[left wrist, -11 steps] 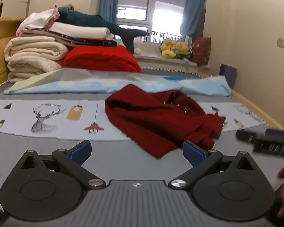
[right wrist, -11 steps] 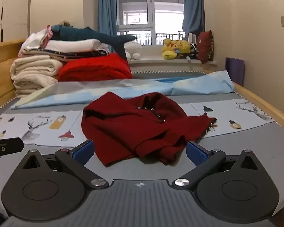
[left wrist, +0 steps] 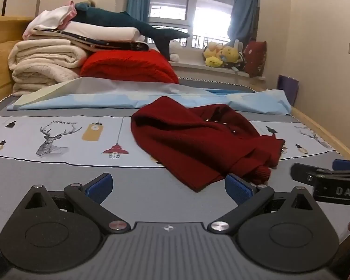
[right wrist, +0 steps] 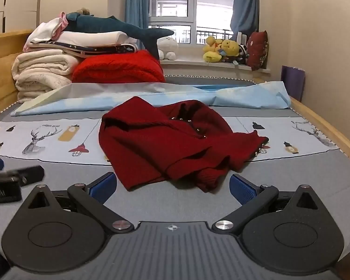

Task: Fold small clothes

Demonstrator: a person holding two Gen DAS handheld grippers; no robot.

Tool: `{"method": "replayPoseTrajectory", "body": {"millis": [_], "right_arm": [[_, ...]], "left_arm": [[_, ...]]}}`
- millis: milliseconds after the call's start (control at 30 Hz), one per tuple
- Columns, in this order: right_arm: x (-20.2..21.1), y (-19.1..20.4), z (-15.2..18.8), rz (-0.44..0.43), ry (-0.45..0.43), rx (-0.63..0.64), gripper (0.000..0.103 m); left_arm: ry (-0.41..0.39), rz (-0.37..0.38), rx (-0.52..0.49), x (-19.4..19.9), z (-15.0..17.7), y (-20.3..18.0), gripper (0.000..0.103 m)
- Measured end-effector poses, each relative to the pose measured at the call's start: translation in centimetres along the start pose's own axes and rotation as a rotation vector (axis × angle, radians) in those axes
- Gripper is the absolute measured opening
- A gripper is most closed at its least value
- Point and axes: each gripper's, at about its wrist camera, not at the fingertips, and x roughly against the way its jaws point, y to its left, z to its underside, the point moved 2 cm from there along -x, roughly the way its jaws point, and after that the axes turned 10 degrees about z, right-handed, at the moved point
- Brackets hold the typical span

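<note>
A: Where was the red garment [left wrist: 198,140] at that point?

B: It lay crumpled on the grey bed cover [left wrist: 58,175], partly over the printed sheet [left wrist: 58,135] with the deer drawing, a sleeve cuff bunched at its near edge. Nothing had been folded yet, by the look of it.

A: And the two tools?

B: The left gripper [left wrist: 168,186] had its blue pads spread as wide as they go, with nothing between them. The right gripper [right wrist: 172,185] stood the same, spread wide and empty. Neither touched the cloth.

A: What had changed over the last instant?

B: In both wrist views the garment sat larger and closer to the pads than a moment earlier, so both hands had drawn in toward it. In the left view the near hem had come to lie just ahead of the right-hand pad; in the right view the cuff lay between the two pads but beyond them.

A: So what did that mean for the fold?

B: Probably that this was the approach, with the first grasp not yet made. The garment looked twisted, so it would likely need spreading flat before any fold.
</note>
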Motion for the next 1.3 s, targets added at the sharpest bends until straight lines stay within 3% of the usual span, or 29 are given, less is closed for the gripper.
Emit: {"method": "replayPoseTrajectory", "body": {"millis": [200, 467, 1300], "right_arm": [[2.8, 0.2, 0.9, -0.009, -0.011, -0.005, 0.102], [2.7, 0.5, 1.1, -0.016, -0.005, 0.008, 0.102], [2.6, 1.1, 0.9, -0.018, -0.014, -0.001, 0.102]], "left_arm": [[-0.011, 0.004, -0.073, -0.2, 0.4, -1.2, 0.102], [0.020, -0.005, -0.011, -0.7, 0.6, -0.3, 0.102], [0.013, -0.017, 0.017, -0.9, 0.6, -0.2, 0.102]]}}
